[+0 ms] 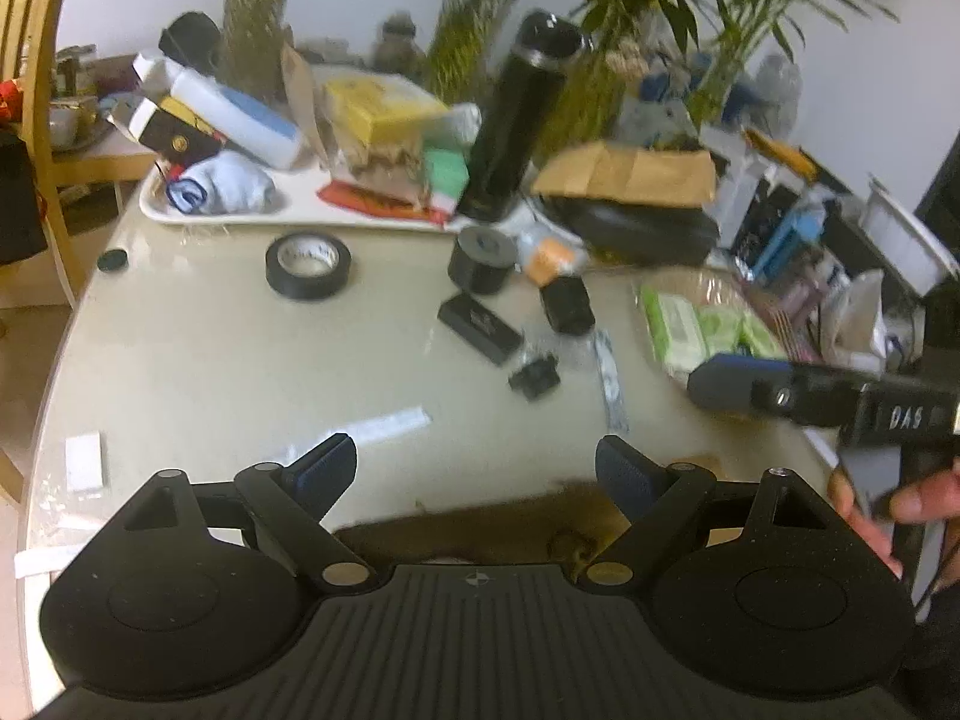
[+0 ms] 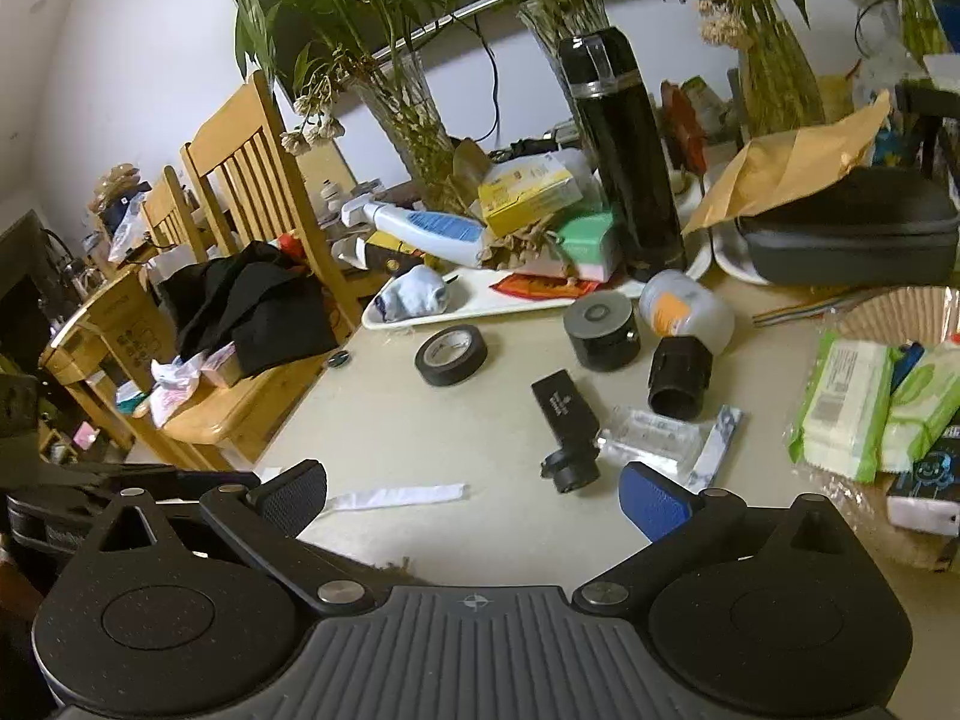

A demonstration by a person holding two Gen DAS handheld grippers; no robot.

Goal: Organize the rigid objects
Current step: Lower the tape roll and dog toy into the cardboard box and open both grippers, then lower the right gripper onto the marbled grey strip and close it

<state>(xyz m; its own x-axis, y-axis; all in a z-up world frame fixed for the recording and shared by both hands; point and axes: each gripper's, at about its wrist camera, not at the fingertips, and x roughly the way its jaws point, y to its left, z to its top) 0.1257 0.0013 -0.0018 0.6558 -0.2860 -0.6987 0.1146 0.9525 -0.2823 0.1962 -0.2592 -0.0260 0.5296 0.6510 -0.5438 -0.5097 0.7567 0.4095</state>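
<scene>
- 2 grippers, both w/ jaws spread wide, nothing between them. Left gripper (image 1: 477, 468) hangs over bare near part of table. Right gripper (image 2: 474, 501) over near edge; in left wrist view it shows at far right (image 1: 780, 396), held by a hand (image 1: 888, 510).
- 1 roll of black tape (image 2: 451, 354) lying flat, alone, left of the small black parts, just in front of the tray.
- 1 short black cylinder w/ grey top (image 2: 602, 330), upright, just beside the tipped jar.
- 1 clear jar w/ orange label (image 2: 687, 311), on its side, touching the black tube.
- 1 black tube (image 2: 679, 378), lying w/ open end toward camera.
- 1 flat black bar (image 2: 564, 405), lying flat mid-table; 1 small black knob piece (image 2: 570, 471) at its near end, touching or nearly, can't tell.
- 1 clear plastic packet (image 2: 651, 435) & 1 thin patterned sachet (image 2: 720, 444), side by side, right of the bar.
- 1 tall black flask (image 2: 624, 150), upright at the tray's right end.
- 1 white tray (image 2: 480, 300) piled w/ boxes, a white-blue bottle, a rolled sock.
- 1 black zip case (image 2: 852, 228) under a brown envelope (image 2: 792, 168), far right.
- 2 green-white wipe packs (image 2: 846, 402) at right.
- 2 white paper strips seen: one (image 2: 396, 497) near right gripper, one block (image 1: 84, 461) at the left edge.
- Surface: pale glossy table (image 1: 210, 360), rounded edge, cluttered at the back, bare in front.
- Room: white wall, glass vases w/ green stalks behind the tray, 2 wooden chairs (image 2: 240, 192) at left, dark cloth on the nearer seat.
</scene>
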